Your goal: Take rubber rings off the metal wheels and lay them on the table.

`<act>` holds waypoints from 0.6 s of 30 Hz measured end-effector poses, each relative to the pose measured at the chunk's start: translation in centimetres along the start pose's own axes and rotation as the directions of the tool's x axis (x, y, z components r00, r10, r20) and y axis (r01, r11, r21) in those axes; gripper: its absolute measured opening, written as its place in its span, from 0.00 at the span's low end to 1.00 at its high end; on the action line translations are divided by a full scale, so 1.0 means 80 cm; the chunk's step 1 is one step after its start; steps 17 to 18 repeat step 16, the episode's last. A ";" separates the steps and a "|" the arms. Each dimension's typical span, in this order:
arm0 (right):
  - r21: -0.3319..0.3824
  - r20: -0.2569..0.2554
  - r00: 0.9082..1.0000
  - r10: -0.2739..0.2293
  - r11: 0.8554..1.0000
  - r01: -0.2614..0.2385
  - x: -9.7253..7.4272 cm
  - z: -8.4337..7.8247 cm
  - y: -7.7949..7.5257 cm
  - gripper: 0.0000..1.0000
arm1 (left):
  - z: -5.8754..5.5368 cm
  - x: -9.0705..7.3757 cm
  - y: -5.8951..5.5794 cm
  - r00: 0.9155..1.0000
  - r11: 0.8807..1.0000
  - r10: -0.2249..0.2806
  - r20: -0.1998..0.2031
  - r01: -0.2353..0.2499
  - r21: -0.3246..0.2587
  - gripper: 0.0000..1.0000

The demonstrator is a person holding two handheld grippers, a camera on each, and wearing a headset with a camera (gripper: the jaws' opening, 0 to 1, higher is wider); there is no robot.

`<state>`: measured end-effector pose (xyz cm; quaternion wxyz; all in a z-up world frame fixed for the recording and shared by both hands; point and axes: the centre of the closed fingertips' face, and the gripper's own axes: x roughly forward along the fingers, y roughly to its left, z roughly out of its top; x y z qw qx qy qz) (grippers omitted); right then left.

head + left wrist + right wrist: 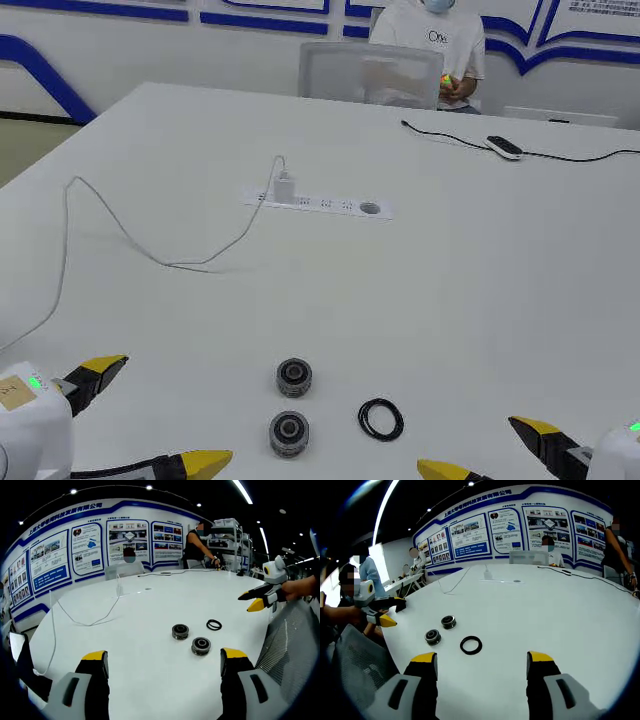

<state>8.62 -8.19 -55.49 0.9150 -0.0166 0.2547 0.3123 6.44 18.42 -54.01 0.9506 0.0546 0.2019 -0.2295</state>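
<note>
Two metal wheels (pixel 293 377), one rubber ring (pixel 381 419) on table (pixel 450 280) — left gripper (pixel 164 655), right gripper (pixel 482 656) fingers (pixel 424 658) apart, empty.

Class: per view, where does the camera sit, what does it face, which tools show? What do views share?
Head view: headset, facing down at table; left tool, right tool.
Left gripper view: on left tool, facing wheels; own jaws, right tool.
Right gripper view: on right tool, facing wheels; own jaws, left tool.
Shared: two wheels, loose ring.
</note>
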 end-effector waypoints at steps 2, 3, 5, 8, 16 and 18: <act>0.004 -0.003 1.000 0.005 1.000 -0.005 0.001 -0.001 0.001 0.74 | 0.000 0.001 0.003 1.000 1.000 0.001 0.004 -0.001 -0.003 0.95; 0.008 -0.003 1.000 0.005 1.000 -0.005 0.001 -0.001 0.000 0.74 | 0.000 0.001 0.003 1.000 1.000 0.002 0.005 -0.002 -0.003 0.95; 0.012 -0.001 1.000 0.003 1.000 -0.003 0.001 -0.001 0.001 0.74 | 0.000 0.002 0.006 1.000 1.000 0.002 0.004 -0.002 -0.004 0.95; 0.016 0.003 1.000 0.005 1.000 -0.005 0.000 -0.001 0.002 0.74 | -0.001 0.003 0.007 1.000 1.000 0.003 0.003 -0.003 -0.002 0.95; 0.040 0.009 1.000 0.001 0.999 -0.001 -0.001 -0.005 0.003 0.74 | -0.001 0.005 0.012 1.000 1.000 -0.001 0.001 0.001 0.006 0.94; 0.040 0.009 1.000 0.001 0.999 -0.001 -0.001 -0.005 0.003 0.74 | -0.001 0.005 0.012 1.000 1.000 -0.001 0.001 0.001 0.006 0.94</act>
